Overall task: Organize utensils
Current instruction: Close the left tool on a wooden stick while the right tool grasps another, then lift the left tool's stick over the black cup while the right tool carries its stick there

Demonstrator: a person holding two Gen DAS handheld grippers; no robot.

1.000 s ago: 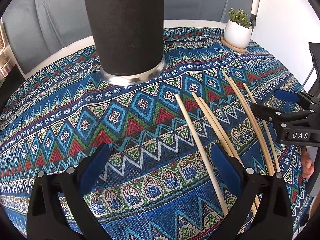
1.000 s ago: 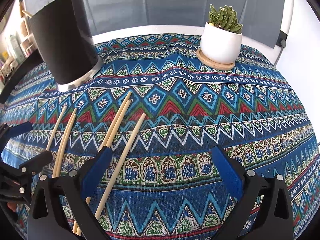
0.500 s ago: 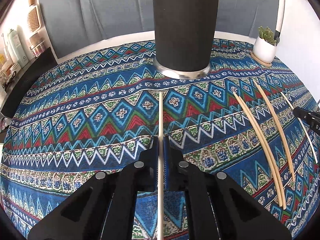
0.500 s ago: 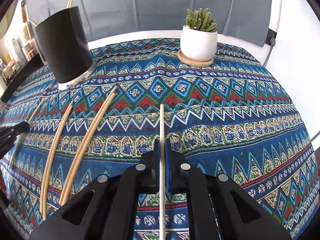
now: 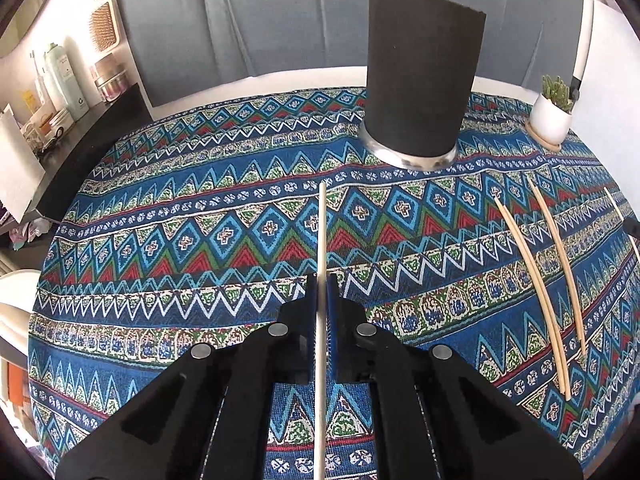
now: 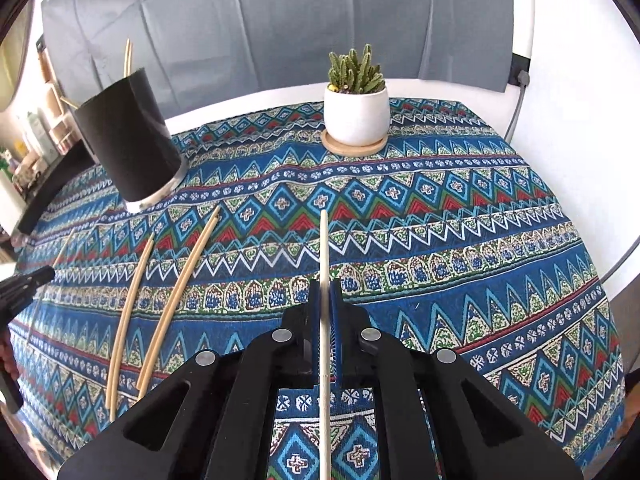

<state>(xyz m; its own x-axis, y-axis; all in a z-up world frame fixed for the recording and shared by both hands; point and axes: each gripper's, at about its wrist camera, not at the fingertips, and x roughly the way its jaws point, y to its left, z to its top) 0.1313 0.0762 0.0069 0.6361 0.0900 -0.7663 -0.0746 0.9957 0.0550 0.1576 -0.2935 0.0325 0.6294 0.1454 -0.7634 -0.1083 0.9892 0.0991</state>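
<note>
The left gripper (image 5: 320,292) is pressed tight on one chopstick (image 5: 322,232). The stick runs between the blue pads and pokes out in front, up off the patterned cloth (image 5: 180,240). The right gripper (image 6: 325,296) pinches a second chopstick (image 6: 324,248) the same way.

The tall black holder (image 5: 420,76) stands near the back edge of the tabletop. A few stick tips already peek out of its top. Four more chopsticks (image 5: 536,280) lie flat on the cloth, toward the front edge, between the two grippers. A small cactus pot (image 6: 356,112) sits on a wooden coaster near the back edge, toward the right side.

The sticks look thin, light and stiff. They are smooth and round, so I think they can roll or slip in the pads. A hold near the middle keeps a stick from tipping down at one end. Here each stick pokes out both ways from the pads, so the hold looks steady.

I think the next job is to carry both sticks to the holder and drop them in, tip first.
</note>
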